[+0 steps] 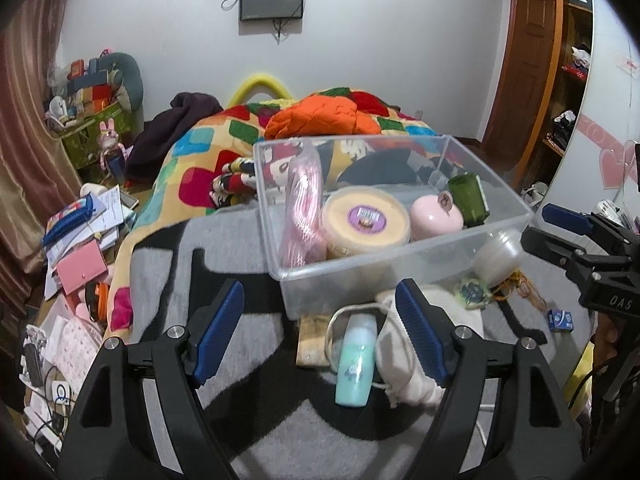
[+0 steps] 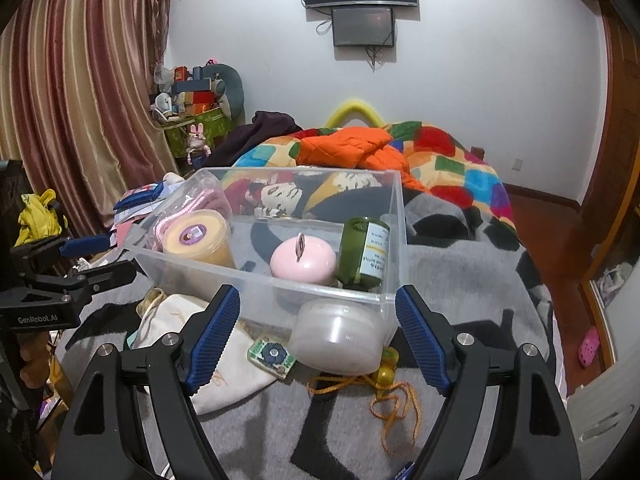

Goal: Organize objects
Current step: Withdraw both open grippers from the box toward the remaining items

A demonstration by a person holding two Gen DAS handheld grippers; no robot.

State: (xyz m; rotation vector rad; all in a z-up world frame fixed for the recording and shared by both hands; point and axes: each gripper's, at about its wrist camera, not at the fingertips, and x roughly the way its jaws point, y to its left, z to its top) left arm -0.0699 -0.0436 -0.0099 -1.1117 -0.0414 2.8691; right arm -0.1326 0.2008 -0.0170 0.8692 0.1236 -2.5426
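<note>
Blue-padded left hand-held gripper (image 1: pixel 320 332) spread wide over mint bottle (image 1: pixel 355 364), right hand-held gripper (image 2: pixel 318 334) equally wide, seemingly untouching frosted jar (image 2: pixel 338 338)

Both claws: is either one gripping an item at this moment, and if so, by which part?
Nothing is held. The left claw is open above the mint bottle, and the right claw is open in front of the white jar.

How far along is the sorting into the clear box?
Done: clear box holds yellow tub, pink case, green bottle and pink pouch. In hand: nothing; both tools open. Left: white jar, mint bottle, cloth bag, orange cord.
</note>
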